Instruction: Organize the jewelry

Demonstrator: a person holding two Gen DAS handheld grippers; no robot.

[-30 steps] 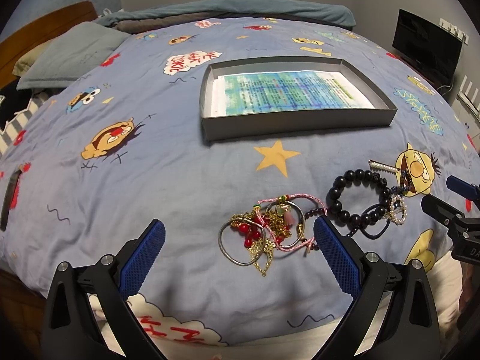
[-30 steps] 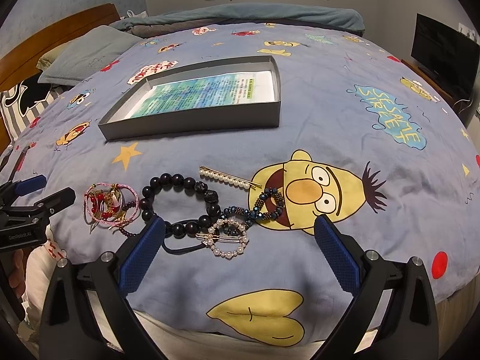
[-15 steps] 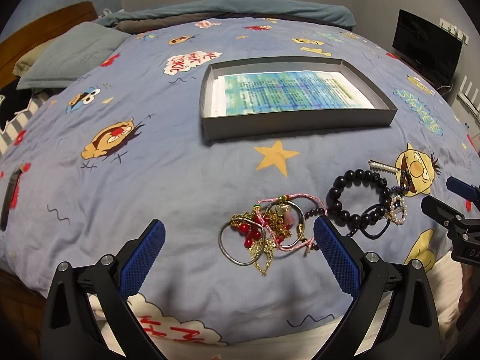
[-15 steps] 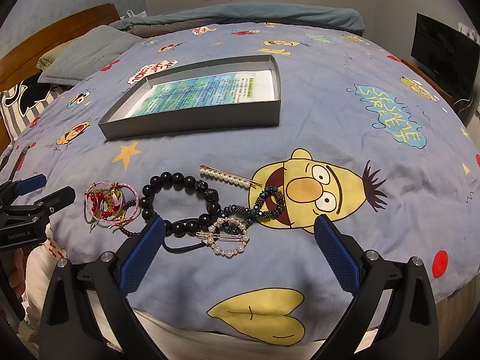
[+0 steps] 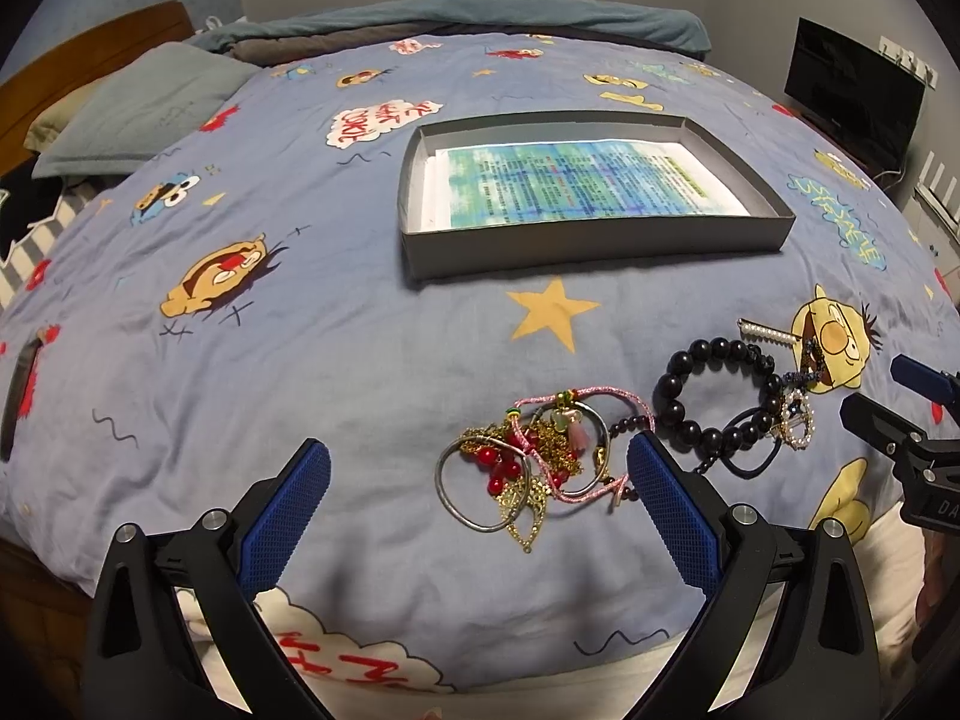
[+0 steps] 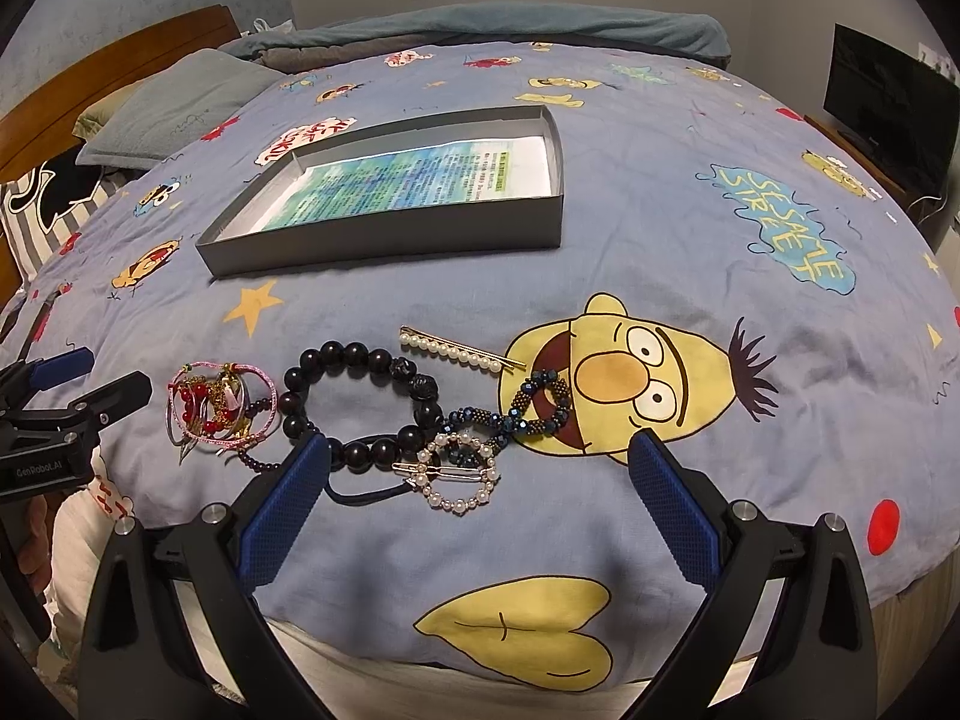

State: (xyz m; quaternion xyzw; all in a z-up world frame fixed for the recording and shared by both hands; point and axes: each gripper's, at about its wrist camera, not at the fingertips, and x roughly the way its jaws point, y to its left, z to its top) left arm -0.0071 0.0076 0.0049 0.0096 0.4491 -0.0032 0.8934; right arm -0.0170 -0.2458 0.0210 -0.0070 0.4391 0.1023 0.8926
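Jewelry lies on the blue cartoon bedspread. A tangle of pink cord, red beads, gold pieces and a silver ring (image 5: pixel 528 462) (image 6: pixel 219 411) sits left. A black bead bracelet (image 5: pixel 714 393) (image 6: pixel 357 402), pearl hairpin (image 6: pixel 456 354), dark blue bead bracelet (image 6: pixel 528 411) and round pearl clip (image 6: pixel 459 474) lie right. A grey shallow box (image 5: pixel 576 240) (image 6: pixel 390 240) with a printed sheet stands beyond. My left gripper (image 5: pixel 477 507) is open, empty, just short of the tangle. My right gripper (image 6: pixel 480 504) is open, empty, over the pearl clip.
Pillows (image 5: pixel 138 114) and a wooden headboard (image 6: pixel 108 78) are at the far left. A folded blanket (image 5: pixel 480 18) lies across the far end. A dark screen (image 5: pixel 852 90) stands at the right. The bed's near edge runs just under both grippers.
The right wrist view has crept slightly forward toward the jewelry. The left gripper and all the jewelry stay as they were.
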